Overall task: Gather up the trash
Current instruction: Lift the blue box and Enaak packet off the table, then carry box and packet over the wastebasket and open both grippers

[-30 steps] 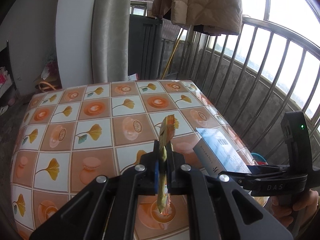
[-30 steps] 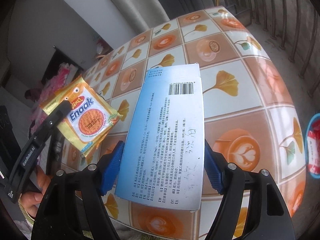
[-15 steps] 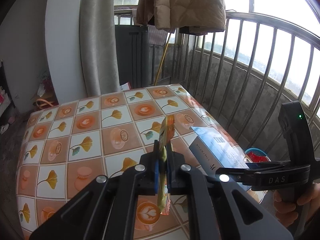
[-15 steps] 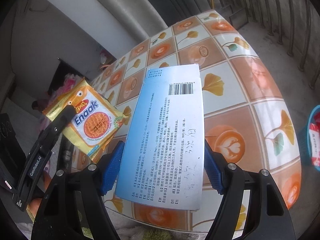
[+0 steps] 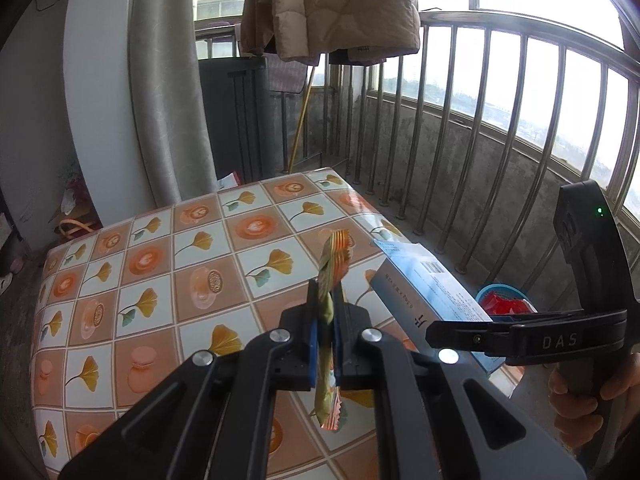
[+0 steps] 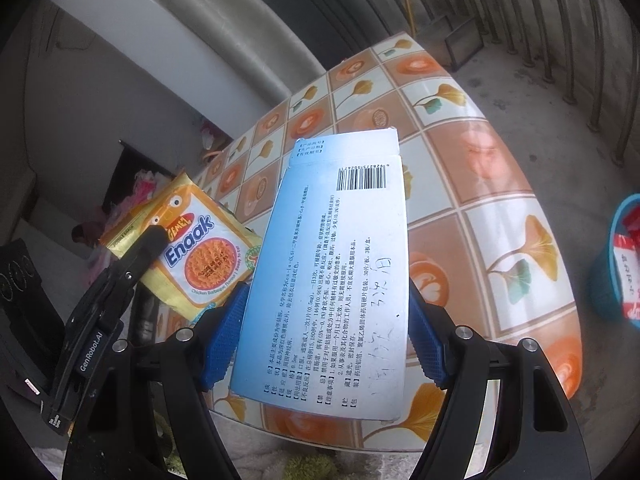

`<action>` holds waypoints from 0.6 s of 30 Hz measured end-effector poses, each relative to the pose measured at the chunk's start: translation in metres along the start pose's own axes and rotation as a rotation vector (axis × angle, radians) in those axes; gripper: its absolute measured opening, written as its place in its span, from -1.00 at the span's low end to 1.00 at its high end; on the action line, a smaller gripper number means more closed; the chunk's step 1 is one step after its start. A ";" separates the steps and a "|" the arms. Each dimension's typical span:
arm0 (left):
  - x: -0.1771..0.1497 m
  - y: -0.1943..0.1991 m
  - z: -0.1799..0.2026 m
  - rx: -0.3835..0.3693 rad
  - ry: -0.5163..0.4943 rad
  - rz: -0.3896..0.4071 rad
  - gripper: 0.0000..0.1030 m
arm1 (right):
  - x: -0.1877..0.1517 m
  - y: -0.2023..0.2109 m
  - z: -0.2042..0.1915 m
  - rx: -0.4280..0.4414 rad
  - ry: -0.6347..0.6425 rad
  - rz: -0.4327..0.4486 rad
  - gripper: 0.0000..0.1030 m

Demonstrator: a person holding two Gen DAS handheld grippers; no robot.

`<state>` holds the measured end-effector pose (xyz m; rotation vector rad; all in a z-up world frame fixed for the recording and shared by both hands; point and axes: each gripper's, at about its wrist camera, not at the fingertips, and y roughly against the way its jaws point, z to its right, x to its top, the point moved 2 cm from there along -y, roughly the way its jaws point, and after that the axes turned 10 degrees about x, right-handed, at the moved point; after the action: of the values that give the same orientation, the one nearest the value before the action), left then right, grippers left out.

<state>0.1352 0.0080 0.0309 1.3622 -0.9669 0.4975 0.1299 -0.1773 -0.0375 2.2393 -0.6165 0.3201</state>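
My left gripper [image 5: 326, 320] is shut on a yellow Enaak snack packet [image 5: 332, 280], held edge-on above the table; the packet's face shows in the right wrist view [image 6: 192, 248]. My right gripper [image 6: 324, 332] is shut on a flat blue-and-white medicine box [image 6: 336, 264], held above the table's near edge; the box also shows in the left wrist view [image 5: 424, 292]. A blue bin [image 6: 616, 256] with red and white trash stands on the floor to the right of the table; it also shows in the left wrist view [image 5: 500, 300].
The table [image 5: 160, 264] has an orange and white tiled cloth with leaf prints. A metal balcony railing [image 5: 500, 140] runs along the right. A curtain [image 5: 168, 100], a dark cabinet [image 5: 236, 120] and a hanging coat [image 5: 332, 4] stand behind the table.
Both grippers have lifted up and back from the table with their items still held, so the table looks smaller and farther away.
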 end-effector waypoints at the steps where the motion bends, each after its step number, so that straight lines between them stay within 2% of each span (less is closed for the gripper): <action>1: 0.001 -0.001 0.003 -0.014 -0.002 0.000 -0.90 | -0.001 0.003 0.001 -0.001 -0.004 0.005 0.36; 4: 0.006 -0.005 0.013 -0.056 -0.013 -0.010 -0.90 | -0.001 0.016 0.007 -0.002 -0.019 0.038 0.36; 9: 0.021 -0.014 0.053 -0.170 -0.066 -0.032 -0.90 | -0.001 0.050 0.032 -0.010 -0.081 0.127 0.36; 14: 0.041 -0.027 0.112 -0.292 -0.146 -0.054 -0.90 | -0.009 0.109 0.087 -0.072 -0.208 0.271 0.36; 18: 0.055 -0.045 0.171 -0.404 -0.195 -0.111 -0.90 | -0.032 0.167 0.156 -0.157 -0.376 0.400 0.36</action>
<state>0.1519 -0.1762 0.0364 1.1016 -1.0757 0.0766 0.0202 -0.3804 -0.0506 2.0262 -1.2510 0.0395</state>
